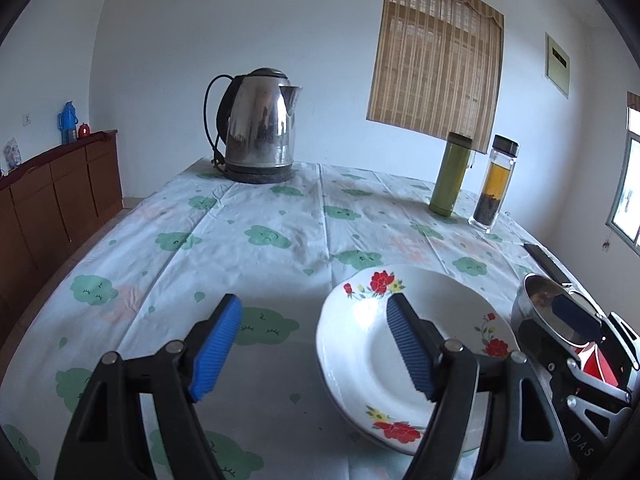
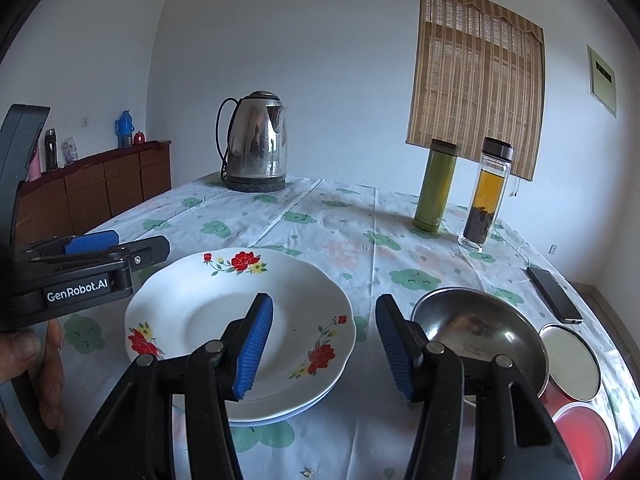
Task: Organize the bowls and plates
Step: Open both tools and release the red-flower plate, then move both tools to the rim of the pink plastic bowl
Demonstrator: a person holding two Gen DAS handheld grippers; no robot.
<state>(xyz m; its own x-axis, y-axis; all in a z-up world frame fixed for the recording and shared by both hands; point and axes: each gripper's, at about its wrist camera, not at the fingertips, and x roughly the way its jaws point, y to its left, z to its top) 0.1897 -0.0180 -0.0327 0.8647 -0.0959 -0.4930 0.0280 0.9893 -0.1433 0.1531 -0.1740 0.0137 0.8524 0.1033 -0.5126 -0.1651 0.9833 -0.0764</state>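
A white plate with red flowers [image 2: 208, 316] lies on a second white plate, whose rim shows under it, on the tablecloth. A steel bowl [image 2: 480, 332] stands just right of the plates. A steel-lidded container [image 2: 570, 362] and a red lid [image 2: 584, 436] sit further right. My right gripper [image 2: 324, 348] is open and empty, hovering over the gap between plate and bowl. My left gripper [image 1: 312, 348] is open and empty, left of the plate [image 1: 368, 360]; it also shows in the right wrist view [image 2: 92, 242]. The bowl [image 1: 544, 300] appears at right.
An electric kettle [image 2: 256, 144] stands at the table's far side. A green flask [image 2: 434, 184] and a glass tea bottle [image 2: 486, 196] stand at the far right. A black phone [image 2: 554, 294] lies near the right edge. A wooden cabinet [image 1: 52, 200] is left of the table.
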